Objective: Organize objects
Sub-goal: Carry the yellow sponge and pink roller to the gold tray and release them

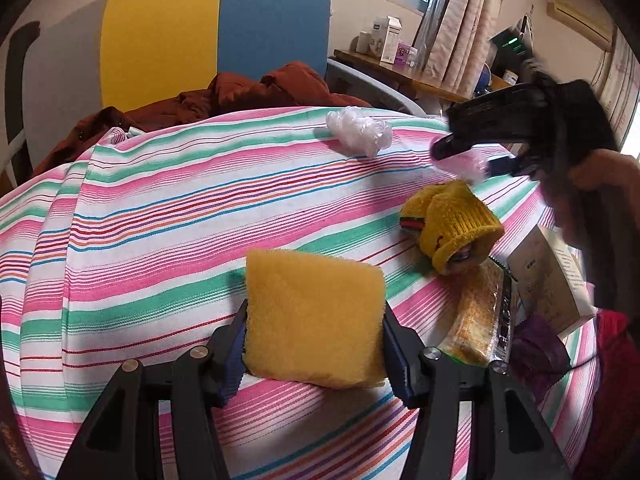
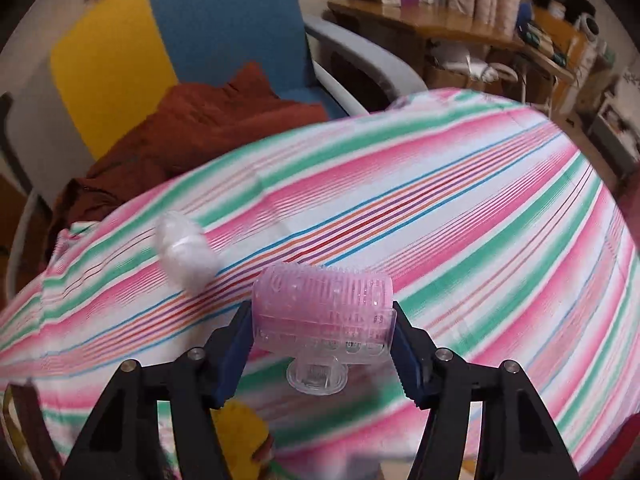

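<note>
A yellow sponge (image 1: pixel 314 320) is clamped between the two fingers of my left gripper (image 1: pixel 314 344), held over the striped tablecloth (image 1: pixel 160 208). My right gripper (image 2: pixel 323 332) is shut on a pink ribbed plastic roller (image 2: pixel 322 308) with a clear knob beneath it. In the left wrist view the right gripper (image 1: pixel 472 158) hangs above the table's far right, blurred, with the pink roller (image 1: pixel 460 162) in it. A clear crumpled plastic piece (image 1: pixel 358 132) lies on the cloth at the back; the same clear plastic piece (image 2: pixel 184 254) shows left of the roller.
A yellow knitted item (image 1: pixel 452 226) lies right of the sponge. Beside it are a wrapped snack pack (image 1: pixel 480 316), a beige box (image 1: pixel 548 276) and a purple wrapper (image 1: pixel 540 352). A rust-red garment (image 1: pixel 248 94) is draped on a yellow-and-blue chair (image 1: pixel 216 36). A wooden desk (image 2: pixel 440 24) stands behind.
</note>
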Available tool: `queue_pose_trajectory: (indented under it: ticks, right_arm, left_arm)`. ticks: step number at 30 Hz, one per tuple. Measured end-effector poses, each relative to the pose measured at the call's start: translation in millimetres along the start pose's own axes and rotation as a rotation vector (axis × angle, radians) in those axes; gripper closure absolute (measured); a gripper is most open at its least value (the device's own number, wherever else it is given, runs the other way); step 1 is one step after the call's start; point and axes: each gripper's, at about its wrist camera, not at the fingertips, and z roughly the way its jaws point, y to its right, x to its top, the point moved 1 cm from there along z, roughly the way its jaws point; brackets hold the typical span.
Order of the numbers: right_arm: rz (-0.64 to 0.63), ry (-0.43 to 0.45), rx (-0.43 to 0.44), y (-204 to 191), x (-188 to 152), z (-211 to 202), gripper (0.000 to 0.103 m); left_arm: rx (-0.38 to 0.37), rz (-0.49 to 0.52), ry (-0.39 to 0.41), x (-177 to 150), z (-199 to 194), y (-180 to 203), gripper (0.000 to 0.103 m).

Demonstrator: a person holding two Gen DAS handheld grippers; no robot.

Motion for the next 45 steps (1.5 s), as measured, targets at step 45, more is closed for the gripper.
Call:
queue_pose_trajectory:
  ticks: [45]
  right_arm:
    - [-0.427, 0.002, 0.599, -262, -227, -164, 0.039]
  left_arm:
    - [0.378, -0.384, 0.238, -132, -282, -178, 0.045]
